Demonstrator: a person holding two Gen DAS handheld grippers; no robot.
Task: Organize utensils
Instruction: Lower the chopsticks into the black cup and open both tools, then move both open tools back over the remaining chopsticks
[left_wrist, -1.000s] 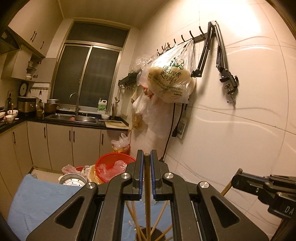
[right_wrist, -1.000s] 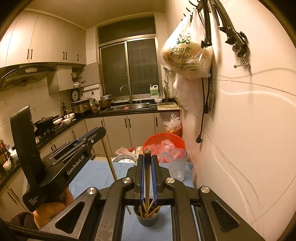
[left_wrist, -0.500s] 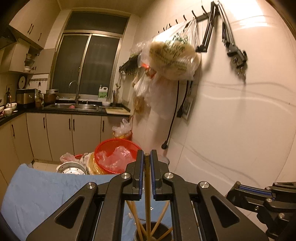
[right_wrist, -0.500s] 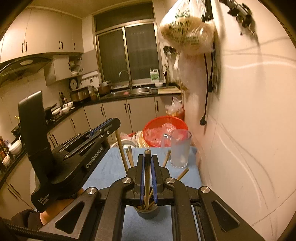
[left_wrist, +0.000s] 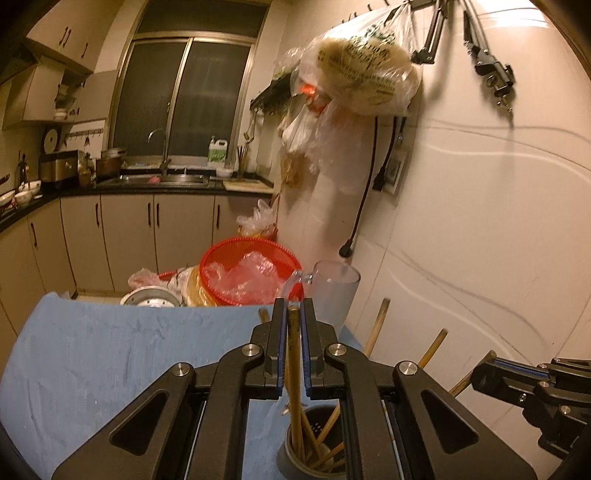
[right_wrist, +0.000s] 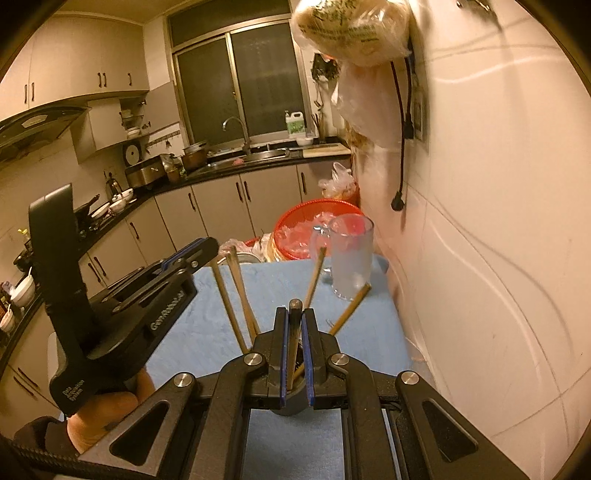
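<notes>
left gripper (left_wrist: 293, 314) pinching one wooden chopstick (left_wrist: 294, 373), lower end inside the dark holder cup (left_wrist: 291, 459) near the table's (left_wrist: 110, 362) right edge. right gripper (right_wrist: 294, 317) clamped on a second chopstick (right_wrist: 294, 332) over the same cup. loose chopsticks (right_wrist: 236, 291) splay out of it. frosted glass mug (right_wrist: 351, 254) at far right corner.

One holder (right_wrist: 291, 400), one glass mug (right_wrist: 351, 258).

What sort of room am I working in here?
A home kitchen, by the look of it: a sink with a tap under a window, cupboards below the counter, and a range hood over pans on the left.
</notes>
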